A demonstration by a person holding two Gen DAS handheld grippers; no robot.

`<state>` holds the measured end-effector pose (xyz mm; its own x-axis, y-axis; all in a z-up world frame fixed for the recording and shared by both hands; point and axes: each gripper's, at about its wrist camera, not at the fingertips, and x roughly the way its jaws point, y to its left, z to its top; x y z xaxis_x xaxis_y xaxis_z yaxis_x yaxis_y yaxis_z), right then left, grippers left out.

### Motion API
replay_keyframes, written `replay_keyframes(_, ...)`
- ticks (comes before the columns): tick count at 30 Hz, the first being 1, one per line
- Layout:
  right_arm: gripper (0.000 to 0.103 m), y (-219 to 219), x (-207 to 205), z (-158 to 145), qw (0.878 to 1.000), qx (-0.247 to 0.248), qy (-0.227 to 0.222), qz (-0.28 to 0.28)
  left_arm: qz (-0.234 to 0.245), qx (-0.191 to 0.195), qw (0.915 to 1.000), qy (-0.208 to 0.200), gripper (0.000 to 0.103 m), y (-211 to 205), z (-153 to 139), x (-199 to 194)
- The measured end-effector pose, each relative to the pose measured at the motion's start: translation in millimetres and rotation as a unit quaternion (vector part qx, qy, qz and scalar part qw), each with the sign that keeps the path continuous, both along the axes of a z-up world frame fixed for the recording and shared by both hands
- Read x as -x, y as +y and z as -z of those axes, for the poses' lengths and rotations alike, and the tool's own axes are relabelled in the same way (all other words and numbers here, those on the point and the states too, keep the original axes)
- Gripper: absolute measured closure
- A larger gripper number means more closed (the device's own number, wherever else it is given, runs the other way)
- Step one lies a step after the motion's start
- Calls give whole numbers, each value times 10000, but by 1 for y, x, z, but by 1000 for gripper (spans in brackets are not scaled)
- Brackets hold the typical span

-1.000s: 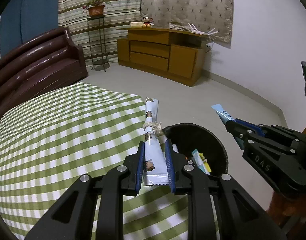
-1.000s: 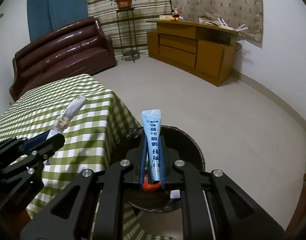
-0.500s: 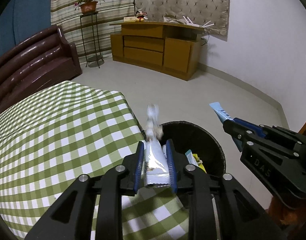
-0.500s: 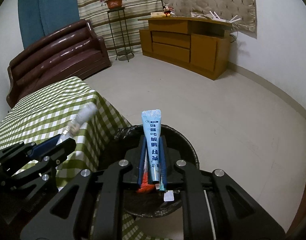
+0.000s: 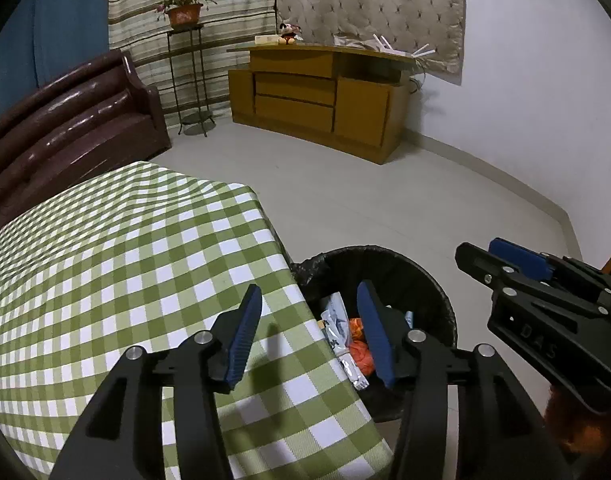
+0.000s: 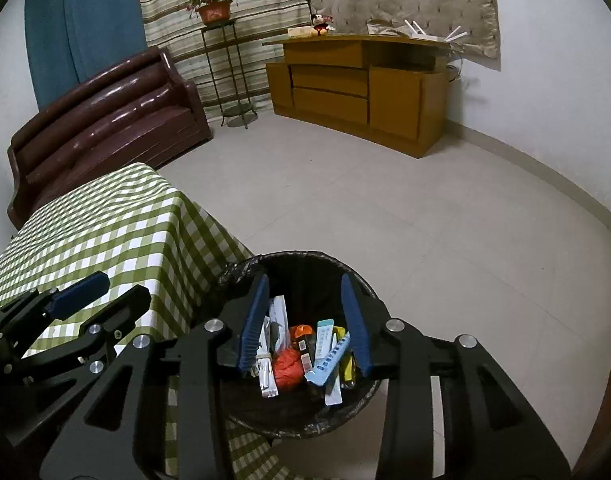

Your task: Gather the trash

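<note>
A black lined trash bin (image 6: 325, 264) stands on the floor against the table's corner; it also shows in the left wrist view (image 5: 421, 280). Inside lie several wrappers, a white and blue wrapper (image 5: 337, 320), a light blue tube (image 6: 327, 358) and an orange wad (image 6: 287, 364). My left gripper (image 5: 309, 312) is open and empty, over the table edge and the bin's left rim. My right gripper (image 6: 303, 300) is open and empty, right above the bin. Each gripper shows in the other's view, the right one (image 5: 505, 260) and the left one (image 6: 101, 292).
The table wears a green and white checked cloth (image 5: 117, 264). A brown sofa (image 6: 105, 120) stands behind it, a plant stand (image 6: 225, 60) and a wooden cabinet (image 6: 357, 88) at the far wall. Pale tiled floor (image 6: 425, 208) lies beyond the bin.
Both grippers have opened. The white wrapper has left my left gripper and the blue tube my right gripper; both now lie in the bin.
</note>
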<state>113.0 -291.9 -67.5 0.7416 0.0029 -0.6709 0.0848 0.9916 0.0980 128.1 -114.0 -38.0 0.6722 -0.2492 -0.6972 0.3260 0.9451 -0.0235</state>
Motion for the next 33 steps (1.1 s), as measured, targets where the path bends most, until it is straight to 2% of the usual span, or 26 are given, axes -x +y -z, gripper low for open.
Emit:
replay_keyframes(7,57,6,15,-10,9999,97,-56,66,-72,6,9999,-106,44,8,-8,14)
replay_keyframes(9,51,7,22,-15,9998,114,-97,108,-116,12,9998,-145,42,12,-11,21)
replay_keyframes(13,50,14,38,-23,9995,227,-181,132,-226,67,9994,-236,34,22,-19,36)
replay_keyframes(26,44,36,83,-51,9975,519,-482,73,-624,40,9963,-581,25,48,-46,77)
replay_keyframes(28,39,37,88,-55,9973,506,-531,75,-670,33,9958,-626,25,53,-50,82)
replay_keyframes(33,39,42,103,-66,9956,627,-698,66,-793,87,9939,-759,24,64,-60,97)
